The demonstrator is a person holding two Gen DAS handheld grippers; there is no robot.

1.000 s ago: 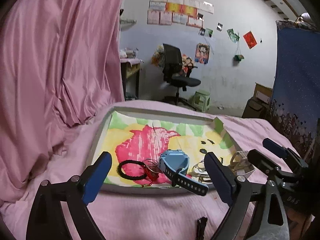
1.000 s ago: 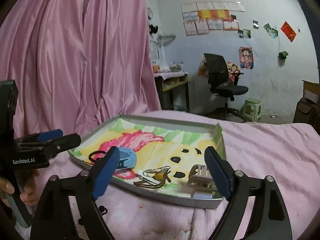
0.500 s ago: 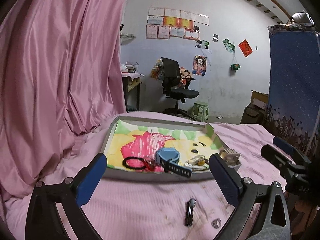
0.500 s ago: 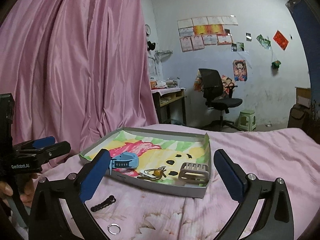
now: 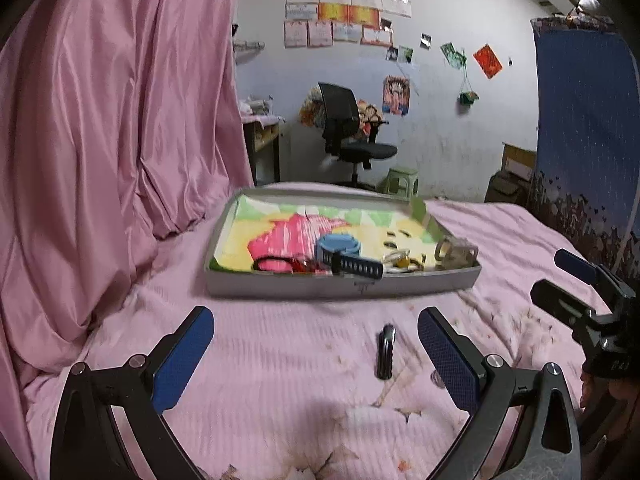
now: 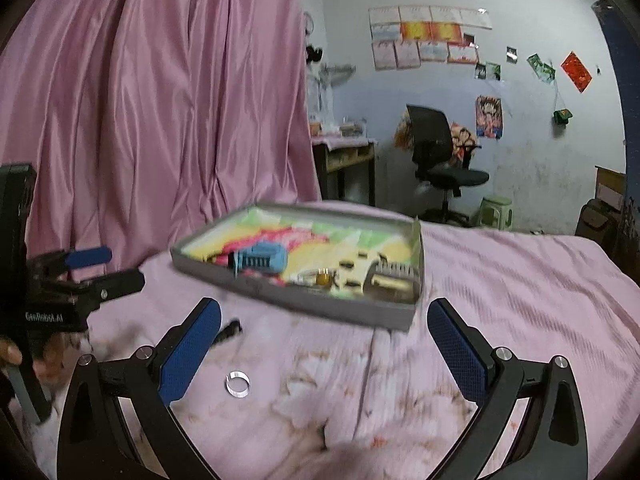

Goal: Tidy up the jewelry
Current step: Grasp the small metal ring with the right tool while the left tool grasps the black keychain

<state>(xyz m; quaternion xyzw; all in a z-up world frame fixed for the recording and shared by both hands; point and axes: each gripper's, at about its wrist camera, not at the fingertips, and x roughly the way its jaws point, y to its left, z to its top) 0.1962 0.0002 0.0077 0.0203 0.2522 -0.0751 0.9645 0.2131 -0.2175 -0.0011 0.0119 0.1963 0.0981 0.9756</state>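
A shallow grey tray (image 5: 344, 285) (image 6: 320, 308) with a bright cartoon lining lies on the pink bedspread. It holds a blue watch (image 5: 340, 252) (image 6: 262, 260), a black hair band (image 5: 272, 265), rings (image 5: 398, 258) and a pale hair clip (image 5: 456, 252) (image 6: 394, 278). A black clip (image 5: 385, 350) (image 6: 228, 332) and a silver ring (image 6: 237, 383) lie on the spread in front of the tray. My left gripper (image 5: 316, 360) is open above the bedspread, the black clip near its right finger. My right gripper (image 6: 324, 352) is open too, the silver ring inside its span.
A pink curtain (image 5: 100, 120) hangs at the left. Behind the bed are a black office chair (image 5: 348, 128), a desk (image 6: 344, 152) and a green stool (image 5: 402, 180). A dark blue cloth (image 5: 584, 120) hangs at the right. A hand (image 6: 12, 354) holds the left gripper's handle.
Both grippers have pulled back from the tray toward the near side of the bed. The tray looks farther off, and the black clip and silver ring have come into view.
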